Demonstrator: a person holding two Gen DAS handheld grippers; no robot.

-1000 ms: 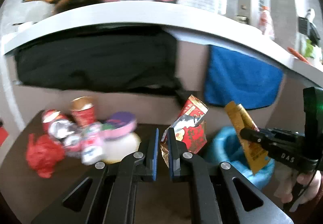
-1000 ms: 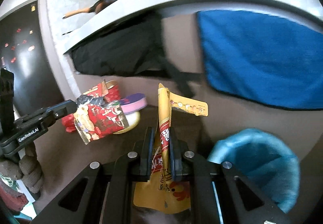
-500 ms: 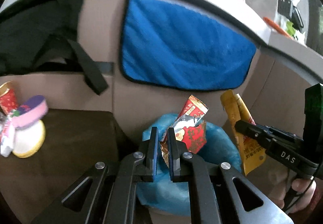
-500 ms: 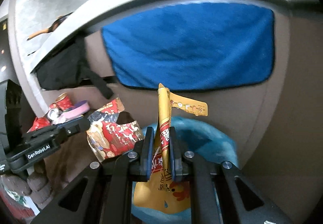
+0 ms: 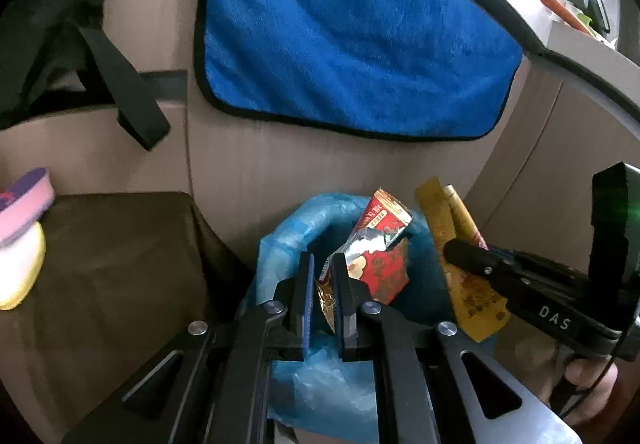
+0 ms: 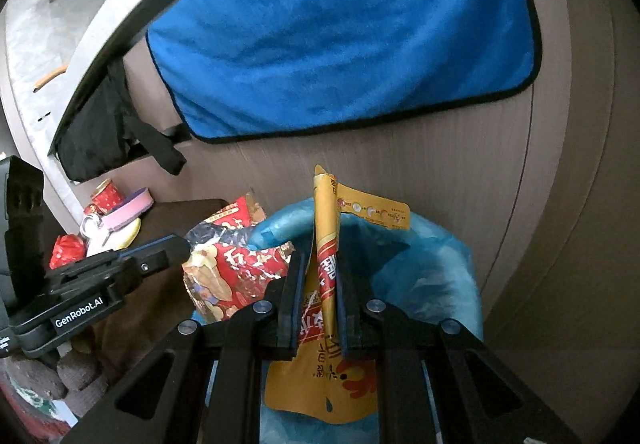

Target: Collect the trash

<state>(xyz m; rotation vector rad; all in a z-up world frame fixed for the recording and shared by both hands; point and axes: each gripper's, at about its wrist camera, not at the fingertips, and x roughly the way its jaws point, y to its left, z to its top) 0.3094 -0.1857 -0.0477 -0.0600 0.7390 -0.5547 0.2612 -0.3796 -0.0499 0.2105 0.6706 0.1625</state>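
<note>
The left gripper [image 5: 323, 286], fingers clamped on the red wrapper [image 5: 378, 252], and the right gripper [image 6: 318, 286], fingers opening around the upright yellow sachet [image 6: 326, 264] with contact apparently loosening, hung over the blue-lined bin [image 6: 436, 268] for dropping.

The left tongs [image 5: 323, 286] are covering the red snack wrapper's [image 5: 380, 256] lower edge. The yellow sauce packet's [image 6: 320, 384] bottom is disappearing behind the right tongs [image 6: 318, 284]. The blue-lined trash bin's [image 6: 440, 276] base is running off the frame. A pink-lidded container [image 5: 24, 196] is being cut by the left edge, blurred.
</note>
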